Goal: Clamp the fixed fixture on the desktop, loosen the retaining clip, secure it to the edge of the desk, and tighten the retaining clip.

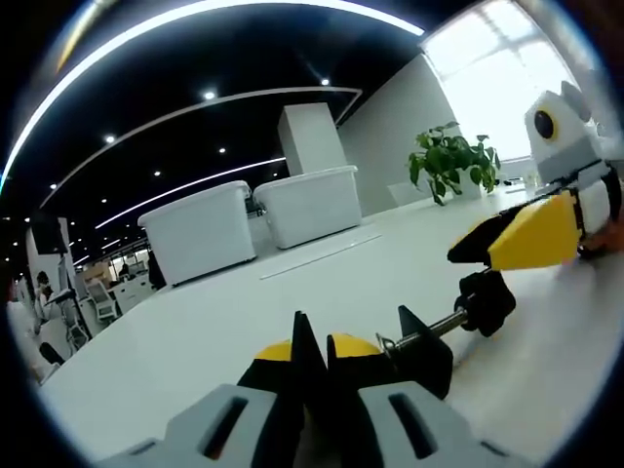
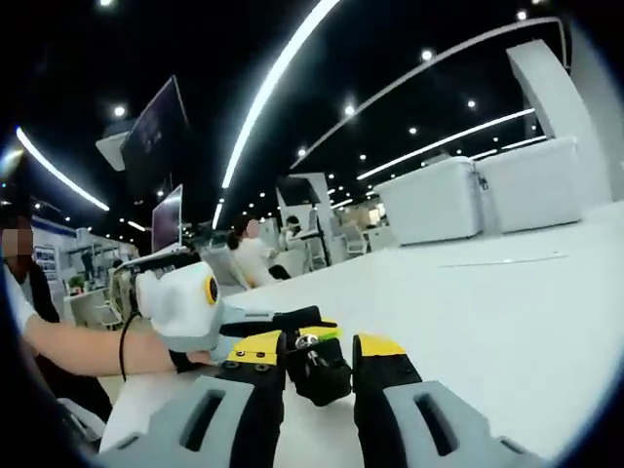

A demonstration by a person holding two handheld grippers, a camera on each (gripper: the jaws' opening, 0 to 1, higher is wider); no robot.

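Left gripper view looks low across a white counter (image 1: 292, 292). The left gripper (image 1: 314, 366) rises from the bottom edge with its two yellow-tipped jaws drawn nearly together around the black body of the clamp fixture (image 1: 429, 336); the exact spot where they pinch it is hidden behind the jaws themselves. From there the fixture's threaded screw (image 1: 426, 332) runs out to the right and ends in a black knob (image 1: 486, 300), which sits just above the counter. The right gripper (image 1: 526, 234) comes in from the right, its yellow and black jaws pointing at the knob from just above; whether they touch it is hard to tell. Beyond stand two white sofas (image 1: 253, 216), a white pillar (image 1: 310, 138) and a potted plant (image 1: 450, 161) against a blown-out window.

In the right gripper view the right gripper (image 2: 320, 363) has its jaws standing apart, with the black knob (image 2: 317, 369) between them; contact with the pads cannot be made out. The left gripper (image 2: 263, 327) lies just behind it, held by a person's hand (image 2: 190, 359) whose forearm runs off to the left. The fixture's body is mostly hidden here behind the knob and the jaws. People sit at desks in the dim background, too small to detail.
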